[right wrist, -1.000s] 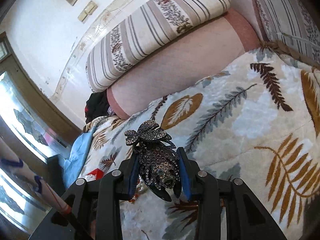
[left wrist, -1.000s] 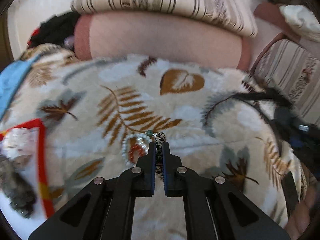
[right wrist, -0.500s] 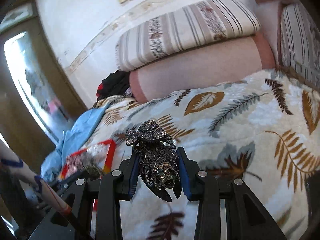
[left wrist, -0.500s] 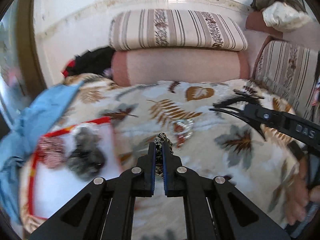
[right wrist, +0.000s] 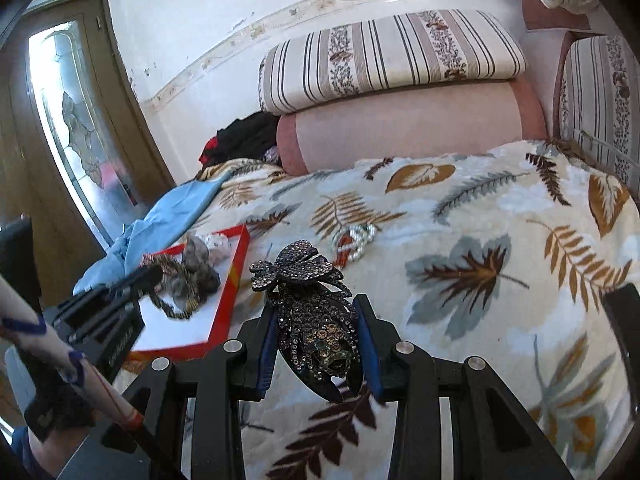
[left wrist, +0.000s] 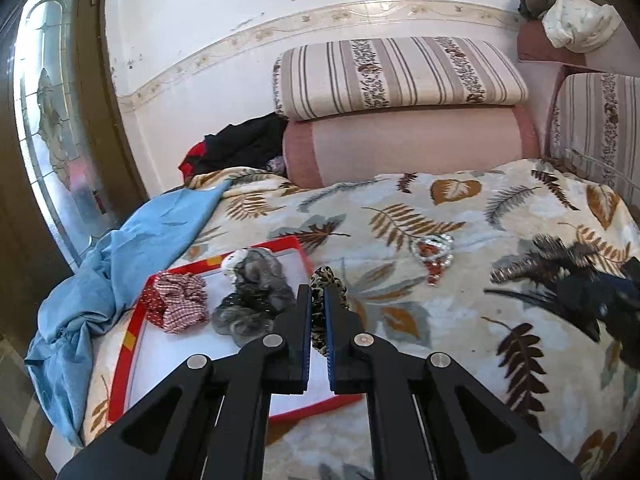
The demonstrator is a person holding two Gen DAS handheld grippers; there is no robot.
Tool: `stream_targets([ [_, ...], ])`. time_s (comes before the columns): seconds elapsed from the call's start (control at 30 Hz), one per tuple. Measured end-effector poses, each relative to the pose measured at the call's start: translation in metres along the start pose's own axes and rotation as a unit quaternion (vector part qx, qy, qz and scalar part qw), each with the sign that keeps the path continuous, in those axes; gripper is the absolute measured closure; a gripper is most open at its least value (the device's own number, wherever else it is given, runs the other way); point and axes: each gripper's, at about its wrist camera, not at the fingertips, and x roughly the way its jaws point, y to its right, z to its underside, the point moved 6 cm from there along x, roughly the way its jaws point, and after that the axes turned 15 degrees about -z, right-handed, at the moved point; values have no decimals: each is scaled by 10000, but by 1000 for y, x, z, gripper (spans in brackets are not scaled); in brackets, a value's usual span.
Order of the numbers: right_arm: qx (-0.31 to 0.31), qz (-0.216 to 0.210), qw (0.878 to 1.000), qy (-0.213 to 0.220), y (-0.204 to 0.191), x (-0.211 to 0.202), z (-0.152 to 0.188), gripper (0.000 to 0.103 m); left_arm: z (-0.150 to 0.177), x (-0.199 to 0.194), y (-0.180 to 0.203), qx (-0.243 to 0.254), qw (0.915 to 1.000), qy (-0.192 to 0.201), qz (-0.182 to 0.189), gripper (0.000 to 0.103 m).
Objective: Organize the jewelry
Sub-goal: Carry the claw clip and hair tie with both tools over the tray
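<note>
- L gripper (left wrist: 318, 312): jaws nearly pressed together, pinching the leopard-print band (left wrist: 325, 280); I've got it hanging just over the tray's right rim, near side.
- R gripper (right wrist: 318, 344): jaws pinching the rhinestone hair clip (right wrist: 310, 312), butterfly end sticking out fwd, above the blanket (right wrist: 480, 208), just right of the tray.
- Tray (left wrist: 124, 344) (red rim, white floor) sits left on the bed; already holds a red checked scrunchie (left wrist: 178, 300), a grey one (left wrist: 252, 296) and sth pale at the far edge, can't tell what.
- Still loose: pearl/red bead piece (left wrist: 434, 252), further out on the blanket, well apart from tray.
- Progress, my read: past halfway. 3 items in, 2 in hand to drop, 1 left to fetch.
</note>
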Motion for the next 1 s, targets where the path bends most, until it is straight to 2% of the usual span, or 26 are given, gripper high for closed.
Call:
stream_targets([
  [0.2,26,16,10000,-73,-3,1,10,64,-2,4,-15,-87,9992,109,-368,97],
  [0.4,-18,-7,10000,-92,-10,0,14,64,-4,6,-30,-214,9981,125,-564,97],
  [1.0,-187,-211,9994,-194,-37,14,15,64,-2,14,-62,-507,9964,-16,-679,97],
])
